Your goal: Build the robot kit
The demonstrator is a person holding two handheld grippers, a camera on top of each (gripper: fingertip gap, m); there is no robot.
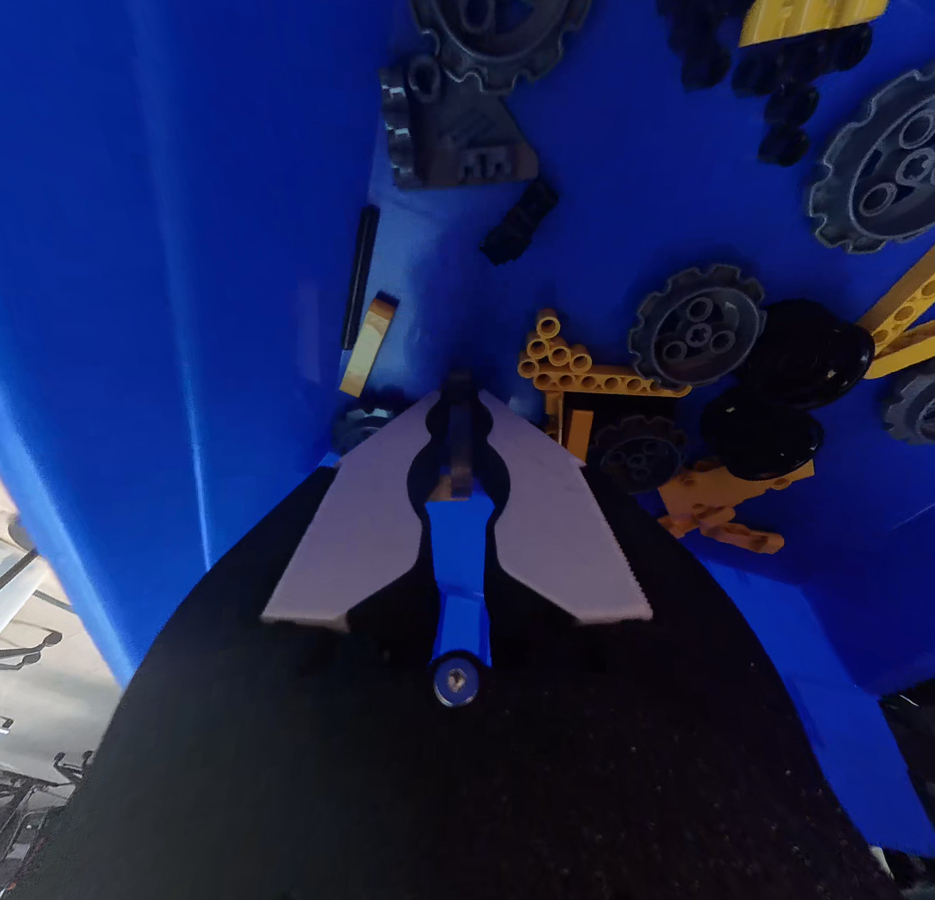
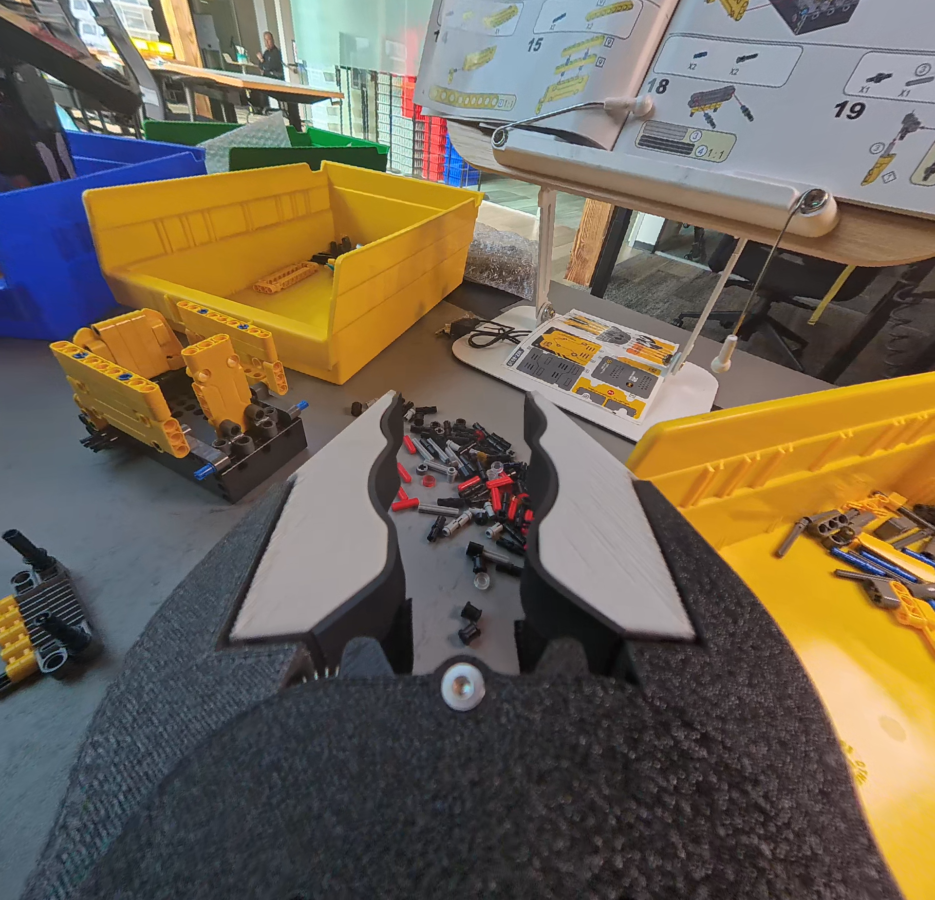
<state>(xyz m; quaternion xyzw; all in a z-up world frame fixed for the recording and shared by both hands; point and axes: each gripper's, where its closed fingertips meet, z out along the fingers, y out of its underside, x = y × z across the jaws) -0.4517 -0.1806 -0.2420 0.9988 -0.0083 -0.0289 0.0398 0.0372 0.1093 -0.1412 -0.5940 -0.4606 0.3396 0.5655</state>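
My left gripper is down inside a blue bin, near its left wall. Its jaws are shut on a narrow dark brick piece that stands upright between the fingers. Close by lie a yellow beam frame and a dark toothed wheel. My right gripper is open and empty, hovering over a pile of small black, grey and red pins on the grey table.
The blue bin also holds black discs, more toothed wheels and yellow parts. On the table stand a part-built yellow model, a yellow bin, another yellow bin with parts, a small subassembly, a sticker sheet and an instruction booklet on a stand. Left tips to right tips: about 60 centimetres.
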